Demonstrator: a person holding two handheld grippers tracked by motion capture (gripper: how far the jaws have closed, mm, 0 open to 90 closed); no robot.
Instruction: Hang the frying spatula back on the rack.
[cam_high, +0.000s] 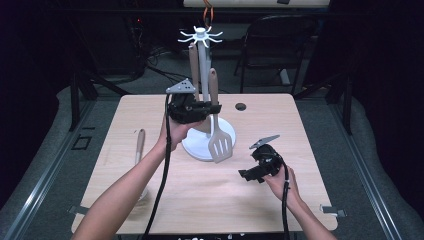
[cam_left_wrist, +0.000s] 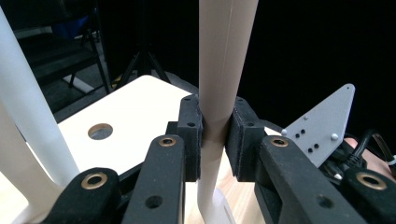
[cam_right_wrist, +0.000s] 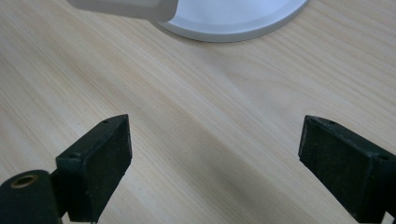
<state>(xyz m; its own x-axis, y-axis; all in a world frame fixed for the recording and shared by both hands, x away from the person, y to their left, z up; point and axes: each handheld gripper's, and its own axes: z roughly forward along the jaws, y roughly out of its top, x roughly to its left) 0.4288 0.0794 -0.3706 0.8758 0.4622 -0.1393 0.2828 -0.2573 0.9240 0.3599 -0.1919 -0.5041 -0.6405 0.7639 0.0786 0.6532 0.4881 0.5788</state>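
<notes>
My left gripper (cam_high: 212, 107) (cam_left_wrist: 215, 135) is shut on the tan handle of a slotted spatula (cam_high: 220, 145) (cam_left_wrist: 224, 56). It holds the spatula upright, with the grey slotted head low over the white round base (cam_high: 196, 150) of a utensil stand. The stand's white pole (cam_high: 203, 65) (cam_left_wrist: 23, 107) rises just beside the spatula to a ring of hooks (cam_high: 201, 35). My right gripper (cam_high: 248, 175) (cam_right_wrist: 215, 158) is open over bare wood to the right of the base (cam_right_wrist: 233, 18), with nothing between its jaws. An edge of the spatula head (cam_right_wrist: 126, 9) shows at the top of the right gripper view.
A second tan-handled utensil (cam_high: 194, 65) hangs on the stand behind the pole. A wooden spoon (cam_high: 140, 145) lies on the table's left side. A round hole (cam_high: 240, 106) (cam_left_wrist: 100, 131) sits near the far edge. A black chair (cam_high: 280, 40) stands beyond the table.
</notes>
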